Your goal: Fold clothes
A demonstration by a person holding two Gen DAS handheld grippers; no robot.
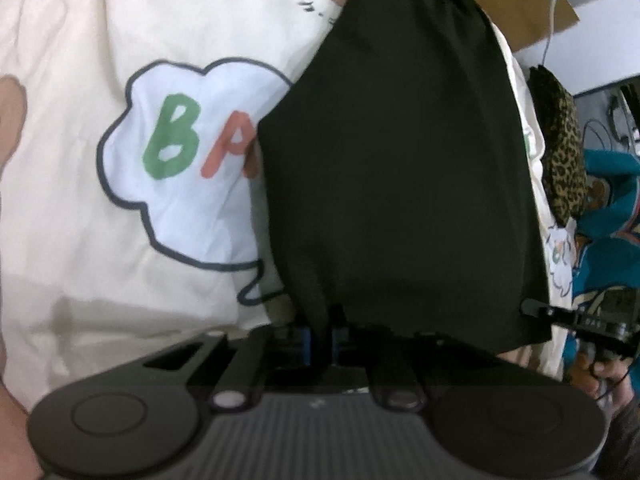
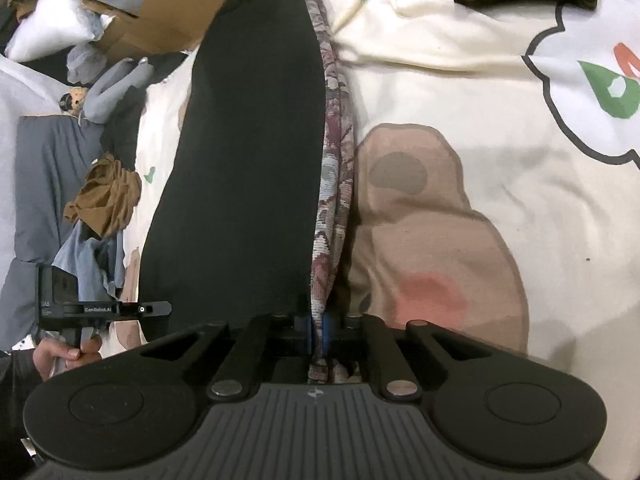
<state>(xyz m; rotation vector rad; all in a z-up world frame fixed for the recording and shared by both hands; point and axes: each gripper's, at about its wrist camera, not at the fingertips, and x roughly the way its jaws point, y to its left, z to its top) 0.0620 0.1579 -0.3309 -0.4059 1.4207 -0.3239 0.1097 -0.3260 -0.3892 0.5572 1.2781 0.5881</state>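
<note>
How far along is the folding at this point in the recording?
Early. Done: no folded garment or stack shows. In hand: the left gripper and right gripper are each shut on an edge of the black fabric garment with patterned lining, over the cream cartoon-print bedsheet. Left: the garment's folds, plus the crumpled brown cloth and leopard-print piece.

Garment (image 1: 400, 160) on bedsheet (image 1: 80, 220) (clothes heap (image 2: 100, 200) to its left)
</note>
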